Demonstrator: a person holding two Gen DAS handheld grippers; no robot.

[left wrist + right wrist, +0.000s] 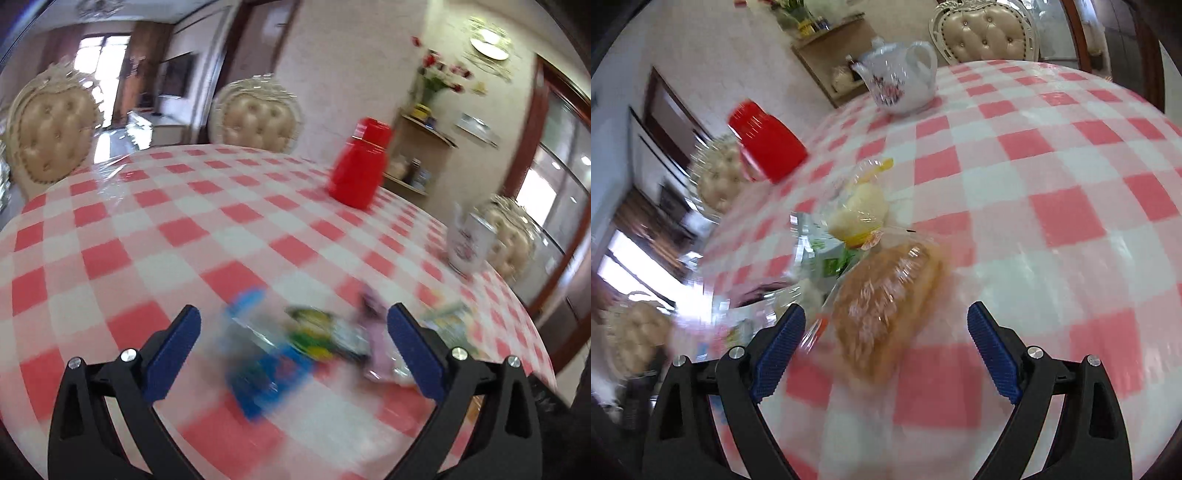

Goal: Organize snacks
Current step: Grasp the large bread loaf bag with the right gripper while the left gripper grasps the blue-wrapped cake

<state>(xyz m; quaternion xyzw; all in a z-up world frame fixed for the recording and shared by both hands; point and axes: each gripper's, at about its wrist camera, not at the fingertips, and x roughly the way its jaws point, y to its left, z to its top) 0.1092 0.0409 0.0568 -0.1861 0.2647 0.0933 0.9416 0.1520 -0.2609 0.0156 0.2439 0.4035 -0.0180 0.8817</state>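
Observation:
Several snack packets lie in a blurred heap on the red-and-white checked table (140,229). In the left wrist view my left gripper (293,315) hovers open above a blue packet (266,376), a green-and-yellow packet (321,332) and a pink packet (380,343); nothing sits between its pads. In the right wrist view my right gripper (886,317) stands wide open over a wrapped brown bread (886,299), without touching it. Beyond the bread lie a clear-wrapped yellow pastry (860,210) and a green-and-white packet (823,254).
A red lidded jar (360,164) stands toward the table's far side, and a white floral teapot (901,79) near its edge. Padded cream chairs (258,114) ring the table. A wooden corner shelf (417,155) with flowers stands by the wall.

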